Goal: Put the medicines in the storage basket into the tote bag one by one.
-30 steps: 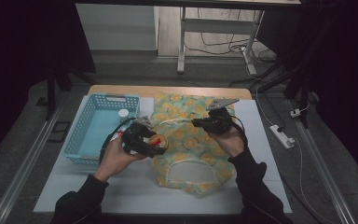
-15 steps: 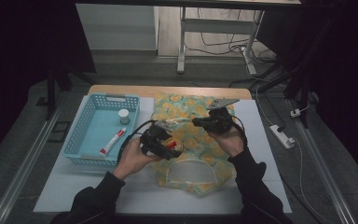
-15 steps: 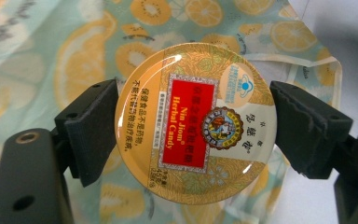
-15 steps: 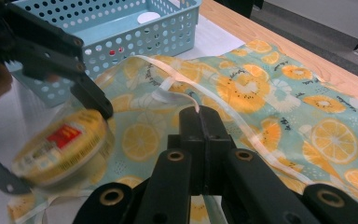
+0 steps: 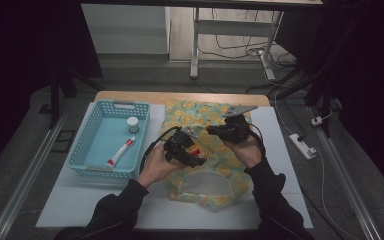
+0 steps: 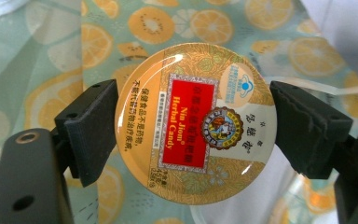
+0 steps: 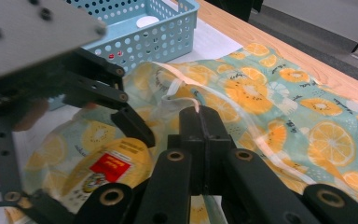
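Candy tin (image 6: 195, 123) gripped between the left gripper (image 6: 195, 135) pads (edgewise)

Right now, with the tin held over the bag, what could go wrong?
1. The left gripper holds the round tin only by its rim; it could slip or twist out.
2. The right gripper pinches just a thin edge of the bag; if that slips, the mouth may close before the tin enters.
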`<state>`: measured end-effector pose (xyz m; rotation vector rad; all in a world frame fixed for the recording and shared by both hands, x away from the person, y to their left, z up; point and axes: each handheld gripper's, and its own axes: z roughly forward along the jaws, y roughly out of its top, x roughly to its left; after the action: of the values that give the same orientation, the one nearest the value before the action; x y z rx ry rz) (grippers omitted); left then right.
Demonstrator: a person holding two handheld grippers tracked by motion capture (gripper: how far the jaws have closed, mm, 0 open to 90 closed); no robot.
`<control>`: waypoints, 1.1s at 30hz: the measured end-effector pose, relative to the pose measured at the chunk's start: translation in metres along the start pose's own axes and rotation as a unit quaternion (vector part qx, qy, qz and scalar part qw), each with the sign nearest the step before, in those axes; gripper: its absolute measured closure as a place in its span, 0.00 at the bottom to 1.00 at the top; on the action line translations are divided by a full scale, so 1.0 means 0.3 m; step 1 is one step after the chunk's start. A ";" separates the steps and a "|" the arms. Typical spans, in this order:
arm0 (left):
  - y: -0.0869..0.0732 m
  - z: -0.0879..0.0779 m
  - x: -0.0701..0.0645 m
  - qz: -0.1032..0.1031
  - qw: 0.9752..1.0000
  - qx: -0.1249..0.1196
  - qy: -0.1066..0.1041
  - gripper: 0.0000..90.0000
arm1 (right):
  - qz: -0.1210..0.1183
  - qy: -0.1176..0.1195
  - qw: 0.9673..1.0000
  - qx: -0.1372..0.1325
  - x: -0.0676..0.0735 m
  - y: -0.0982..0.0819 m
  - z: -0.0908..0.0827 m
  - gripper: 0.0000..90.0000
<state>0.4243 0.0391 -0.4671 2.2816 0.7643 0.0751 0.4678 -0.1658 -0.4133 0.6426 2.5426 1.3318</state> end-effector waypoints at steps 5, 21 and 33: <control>0.012 0.025 0.014 -0.006 1.000 0.000 0.010 0.22 | -0.001 0.001 1.000 0.000 0.002 0.001 0.003 1.00; 0.022 0.105 0.081 -0.031 0.999 0.008 0.031 0.22 | 0.004 -0.002 1.000 0.011 -0.009 -0.016 0.030 1.00; 0.027 0.165 0.104 -0.033 0.999 0.011 0.040 0.22 | 0.004 -0.006 1.000 0.014 -0.011 -0.022 0.043 1.00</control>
<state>0.4673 0.0208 -0.5035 2.2837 0.8844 0.1292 0.4737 -0.1612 -0.4263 0.6650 2.5564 1.2931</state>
